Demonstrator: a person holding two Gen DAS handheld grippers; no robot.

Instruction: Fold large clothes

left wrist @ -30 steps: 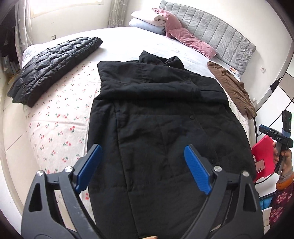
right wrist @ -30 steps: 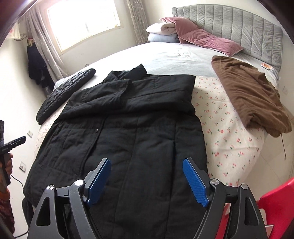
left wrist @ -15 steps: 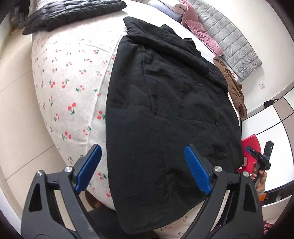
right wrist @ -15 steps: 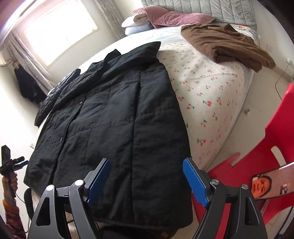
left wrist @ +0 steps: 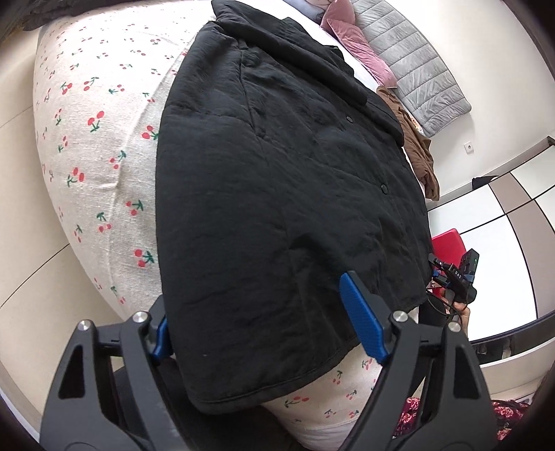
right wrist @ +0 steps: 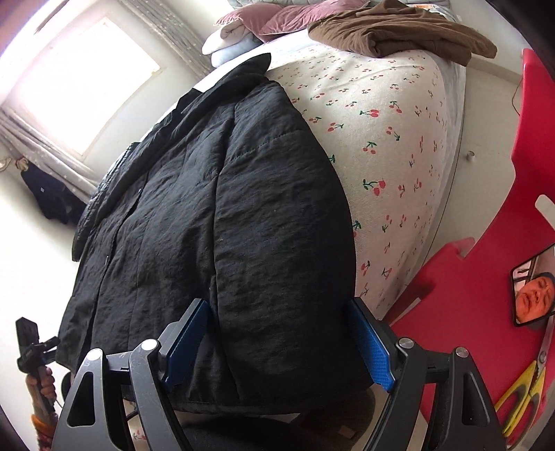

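A large black padded coat (left wrist: 277,173) lies flat on the cherry-print bed sheet (left wrist: 97,138), collar far, hem hanging over the near bed edge. My left gripper (left wrist: 256,301) straddles the hem's left corner. Its jaws are closing with cloth between them, and the left pad is partly hidden behind the coat's edge. In the right wrist view the same coat (right wrist: 225,208) fills the middle. My right gripper (right wrist: 277,305) stands open around the hem's right corner, both blue pads beside the cloth without pinching it.
A brown garment (right wrist: 399,31) and pink pillows (left wrist: 350,41) lie toward the headboard. A black quilted jacket (right wrist: 100,194) lies beyond the coat's left side. Right of the bed stands a red chair (right wrist: 485,260) bearing a phone (right wrist: 534,288) and yellow scissors (right wrist: 520,392).
Both grippers have sunk from above the coat to its hem at the near bed edge. The left jaws have narrowed a little; the coat's corners now sit between the pads.
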